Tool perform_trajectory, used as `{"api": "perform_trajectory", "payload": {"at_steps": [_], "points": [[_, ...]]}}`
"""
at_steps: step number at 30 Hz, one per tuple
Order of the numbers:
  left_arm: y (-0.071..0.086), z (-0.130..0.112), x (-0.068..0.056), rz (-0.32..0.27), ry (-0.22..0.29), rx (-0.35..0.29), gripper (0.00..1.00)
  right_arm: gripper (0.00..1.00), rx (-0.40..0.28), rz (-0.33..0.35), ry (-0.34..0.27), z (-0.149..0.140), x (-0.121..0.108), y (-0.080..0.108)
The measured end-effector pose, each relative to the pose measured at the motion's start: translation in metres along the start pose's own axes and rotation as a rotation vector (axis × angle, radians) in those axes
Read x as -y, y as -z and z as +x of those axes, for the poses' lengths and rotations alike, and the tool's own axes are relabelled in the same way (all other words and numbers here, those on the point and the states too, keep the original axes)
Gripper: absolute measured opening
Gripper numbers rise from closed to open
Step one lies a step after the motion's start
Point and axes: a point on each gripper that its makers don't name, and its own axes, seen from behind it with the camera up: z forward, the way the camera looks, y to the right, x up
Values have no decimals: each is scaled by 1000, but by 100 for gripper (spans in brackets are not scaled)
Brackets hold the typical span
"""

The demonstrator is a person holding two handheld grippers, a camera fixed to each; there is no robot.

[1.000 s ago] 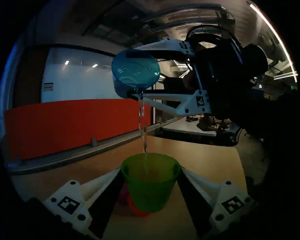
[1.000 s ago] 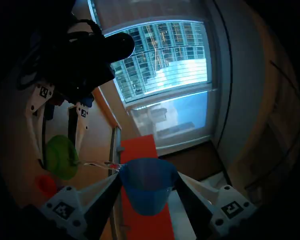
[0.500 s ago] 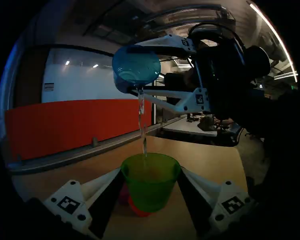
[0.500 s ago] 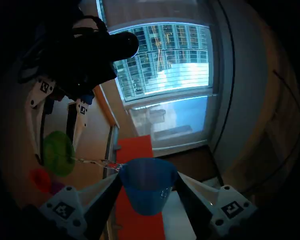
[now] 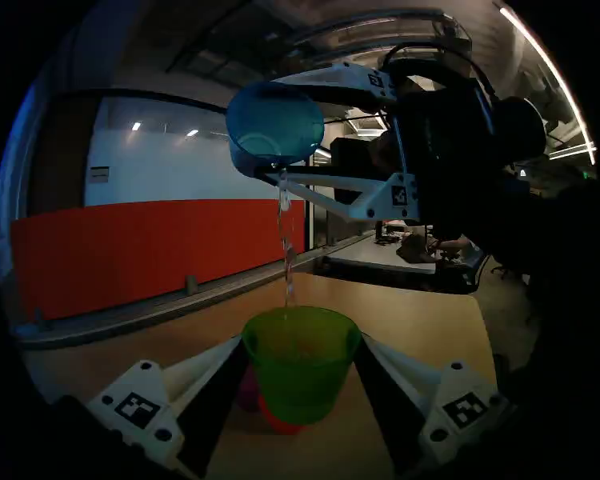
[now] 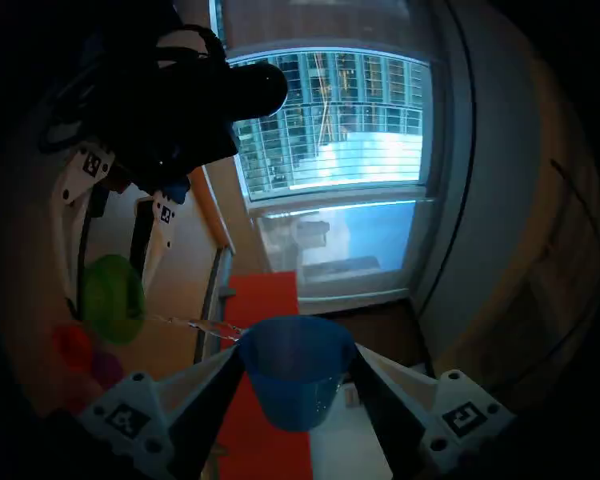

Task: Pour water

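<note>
Dim office light, an orange wall panel (image 5: pixel 140 248) at the back, and a pale wooden table (image 5: pixel 416 316). Low over that table is the green cup (image 5: pixel 302 364), the mark for everything else. The left gripper (image 5: pixel 300 362) has its jaws drawn narrow around the green cup, one finger against each side, holding it upright.

Directly above the green cup hangs the blue cup (image 5: pixel 274 136), tipped well over and pinched between the two fingers of the right gripper (image 6: pixel 296 364). A thin stream of water (image 5: pixel 286 240) falls from the blue cup's lowest lip into the green cup's mouth, so the pour looks well under way. At the green cup's base sit a red object (image 5: pixel 274 418) and a purple object (image 5: pixel 248 388); whether they touch it I cannot tell.

Both cups look like thin plastic: light, a little springy, and likely slippery when wet. A grip across the wall below the rim, as each has, suits them — firm, not crushing. The green cup should grow heavier as it fills, so the blue cup's tilt probably wants deepening gently.
</note>
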Motion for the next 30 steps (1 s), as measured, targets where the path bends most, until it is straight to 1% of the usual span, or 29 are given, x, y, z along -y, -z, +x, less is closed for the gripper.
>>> {"api": "perform_trajectory", "payload": {"at_steps": [17,30], "points": [[0,0,1,2,2,-4,87,91,8,-15,98,5,-2,-5],[-2,2,3,6,3,-4,87,91,2,-23,171,14,0,-8]]}}
